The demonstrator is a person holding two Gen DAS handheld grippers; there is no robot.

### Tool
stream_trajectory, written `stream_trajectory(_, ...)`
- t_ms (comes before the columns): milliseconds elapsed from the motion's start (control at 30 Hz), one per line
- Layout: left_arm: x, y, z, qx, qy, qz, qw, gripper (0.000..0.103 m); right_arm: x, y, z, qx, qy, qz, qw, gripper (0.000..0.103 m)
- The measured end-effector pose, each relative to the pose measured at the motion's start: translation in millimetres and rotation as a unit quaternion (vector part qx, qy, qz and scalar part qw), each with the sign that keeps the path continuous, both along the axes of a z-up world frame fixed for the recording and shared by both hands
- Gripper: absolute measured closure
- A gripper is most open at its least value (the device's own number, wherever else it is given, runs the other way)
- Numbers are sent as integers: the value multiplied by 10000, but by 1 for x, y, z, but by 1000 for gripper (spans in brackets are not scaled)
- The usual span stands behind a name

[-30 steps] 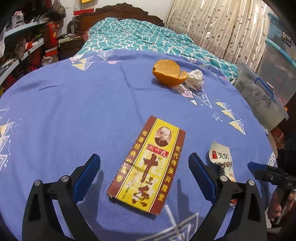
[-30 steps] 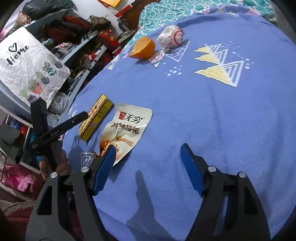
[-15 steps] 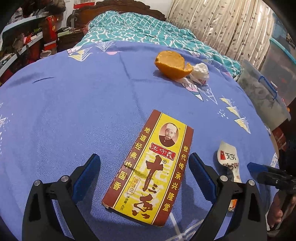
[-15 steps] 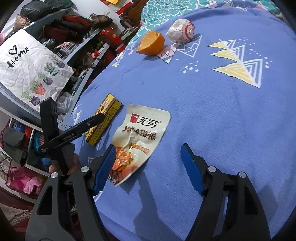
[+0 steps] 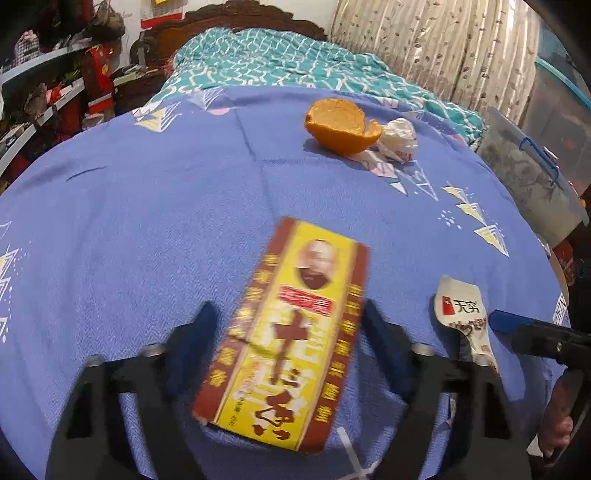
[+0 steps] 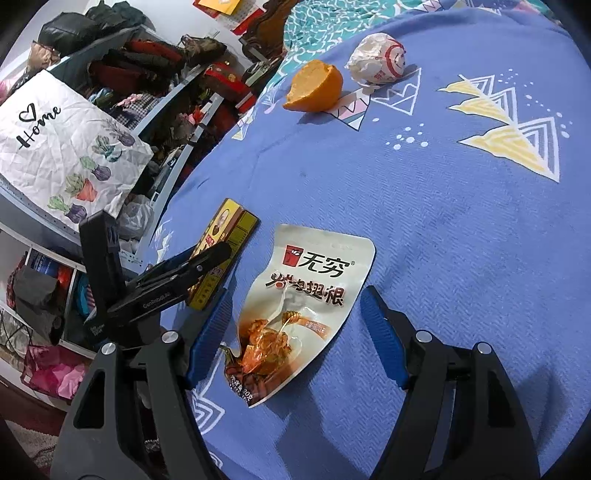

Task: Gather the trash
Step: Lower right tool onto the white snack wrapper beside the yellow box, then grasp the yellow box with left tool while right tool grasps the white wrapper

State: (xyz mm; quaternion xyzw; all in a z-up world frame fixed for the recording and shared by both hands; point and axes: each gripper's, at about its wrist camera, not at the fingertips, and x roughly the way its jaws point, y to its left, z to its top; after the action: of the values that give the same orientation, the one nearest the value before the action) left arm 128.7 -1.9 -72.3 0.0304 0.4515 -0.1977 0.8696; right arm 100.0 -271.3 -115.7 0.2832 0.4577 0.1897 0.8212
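left gripper: fingers wide open around yellow box lying on blue cloth | right gripper: fingers wide open around snack wrapper | orange peel, crumpled paper beyond, touching

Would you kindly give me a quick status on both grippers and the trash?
Left gripper open, straddling yellow box. Right gripper open around snack wrapper. Orange peel, crumpled paper untouched. Nothing blocking.

Blue tablecloth with triangle motifs; teal patterned bedspread and carved headboard beyond; floral curtain; clear storage bins; cluttered shelves; "Home" bag.
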Motion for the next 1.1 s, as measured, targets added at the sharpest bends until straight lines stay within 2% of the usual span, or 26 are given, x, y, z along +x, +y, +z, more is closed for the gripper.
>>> stream_trajectory(167,-3,0,1,-74,16,-82,9999,42,0,-4,-3,142,22,-54,9999,30)
stream_trajectory(333,-7,9,2,-509,252,-158,9983,44,-2,-7,-5,231,68,-81,9997,33)
stream_trajectory(500,-19,0,2,-852,544,-463,9938,44,-3,-12,-8,326,48,-98,9994,34)
stream_trajectory(567,-25,-6,2,-946,640,-583,9917,44,-3,-14,-10,524,66,-45,9986,35)
stream_trajectory(633,-32,-14,2,-931,659,-665,9912,44,-4,-17,-13,951,78,72,9954,37)
stream_trajectory(700,-36,-23,1,-919,689,-765,9904,43,-5,-20,-19,1680,115,212,9855,39)
stream_trajectory(767,-40,-28,1,-833,637,-763,9916,43,-5,-21,-23,2128,128,253,9767,42)
stream_trajectory(800,-41,-31,1,-790,621,-769,9920,43,-5,-22,-25,2173,145,237,9757,43)
stream_trajectory(867,-41,-33,1,-770,620,-738,9924,43,-5,-22,-27,2093,215,205,9774,47)
stream_trajectory(900,-41,-33,1,-773,635,-721,9924,43,-7,-23,-27,1873,273,177,9818,50)
stream_trajectory(1100,-42,-35,1,-649,581,-712,9937,43,-25,-30,-18,1341,594,80,9892,49)
